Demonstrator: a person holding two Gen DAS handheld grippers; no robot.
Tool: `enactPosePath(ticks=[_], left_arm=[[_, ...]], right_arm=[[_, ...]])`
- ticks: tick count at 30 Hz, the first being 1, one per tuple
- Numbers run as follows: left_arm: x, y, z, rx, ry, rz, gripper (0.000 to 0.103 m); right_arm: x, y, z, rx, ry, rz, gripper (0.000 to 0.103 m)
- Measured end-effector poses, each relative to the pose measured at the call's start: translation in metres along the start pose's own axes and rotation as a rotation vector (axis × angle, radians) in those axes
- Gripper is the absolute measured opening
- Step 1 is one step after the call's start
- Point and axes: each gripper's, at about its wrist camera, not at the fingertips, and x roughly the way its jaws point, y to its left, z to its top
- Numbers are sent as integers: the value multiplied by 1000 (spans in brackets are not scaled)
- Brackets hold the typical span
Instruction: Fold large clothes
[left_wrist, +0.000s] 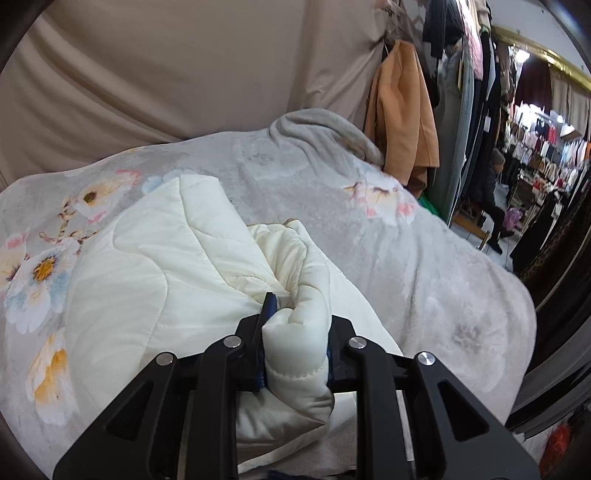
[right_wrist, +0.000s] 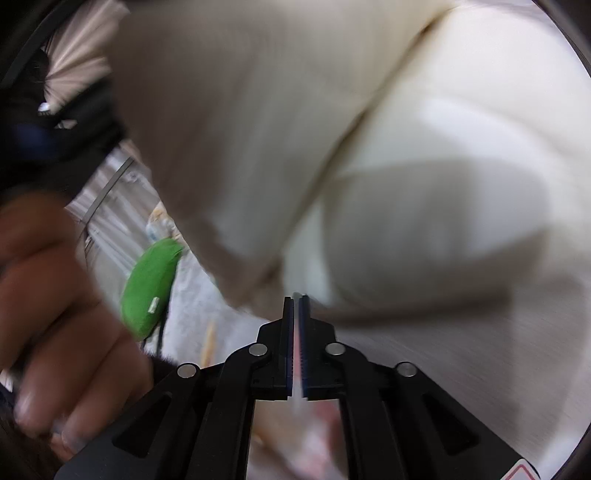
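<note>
Left gripper (left_wrist: 295, 325), seen from the left wrist: black fingers with blue pads, clamped on a thick padded fold of the cream quilted jacket (left_wrist: 166, 266). Fold bulging up between the pads and hiding the right-hand one. Rest of the jacket heaped ahead and to the left, lying on a grey floral blanket (left_wrist: 424, 258) that covers the work surface. Beige curtain (left_wrist: 184, 66) hanging behind the blanket. Tan coat (left_wrist: 402, 122) dangling just beyond the blanket's far right edge, with a rack of darker clothes (left_wrist: 476, 81) beside it. Farther right, a shop aisle with a seated person (left_wrist: 491, 188).

Right gripper (right_wrist: 294, 299), seen from the right wrist: pads nearly together, only a narrow slit between them, nothing visibly caught in it. Whole view smeared by motion. Cream jacket (right_wrist: 424, 147) filling the upper and right parts, hanging close above the fingertips. A hand (right_wrist: 59, 306) large at the left edge, wrapped round a handle. Green object (right_wrist: 151, 284) with a small white tag lying beyond it, on the pale blanket (right_wrist: 192, 306).
</note>
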Motion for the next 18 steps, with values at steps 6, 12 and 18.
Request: enactPosePath(ticks=[6, 12, 18], left_arm=[[36, -15, -16, 36, 63, 25, 20], [59, -30, -29, 104, 83, 92, 20], [45, -38, -29, 145, 43, 110, 30]], right_arm=[[-72, -35, -6, 78, -142, -90, 12], [-114, -43, -3, 80, -254, -162, 12], [-138, -39, 2, 39, -323, -235, 13]])
